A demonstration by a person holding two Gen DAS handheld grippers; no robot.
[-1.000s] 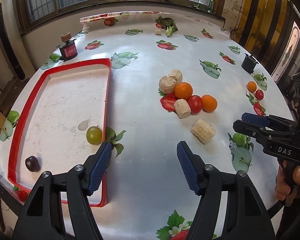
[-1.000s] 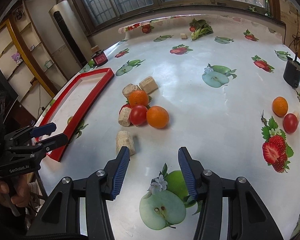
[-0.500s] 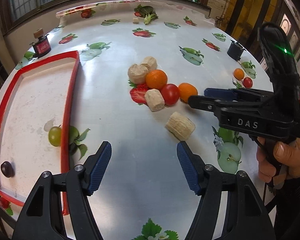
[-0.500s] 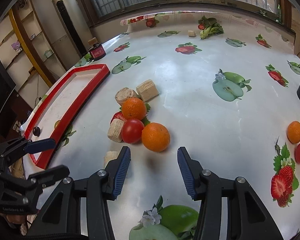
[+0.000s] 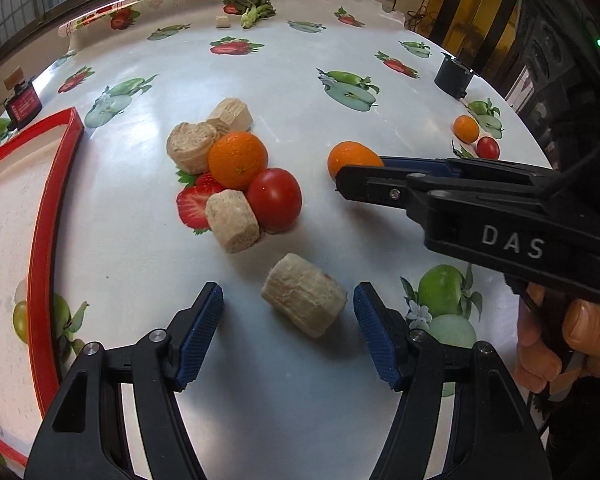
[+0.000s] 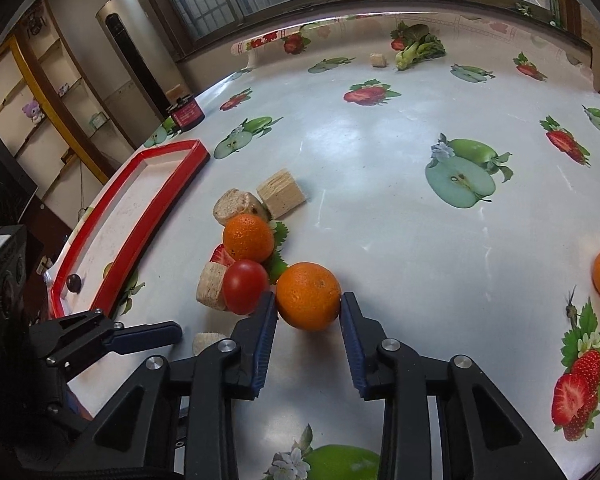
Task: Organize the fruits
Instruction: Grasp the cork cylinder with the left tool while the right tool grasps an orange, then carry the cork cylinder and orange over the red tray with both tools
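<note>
Orange round citrus fruit (image 6: 309,296) sits between my right gripper's (image 6: 308,304) blue pads.
Both pads touch it; my left gripper (image 5: 288,320) gapes wide around a pale cylindrical banana chunk (image 5: 304,300).

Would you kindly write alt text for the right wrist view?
The right tongs close around an orange on a fruit-print tablecloth, pads at its sides. A tomato, another orange and beige chunks sit left, near a red tray.
</note>
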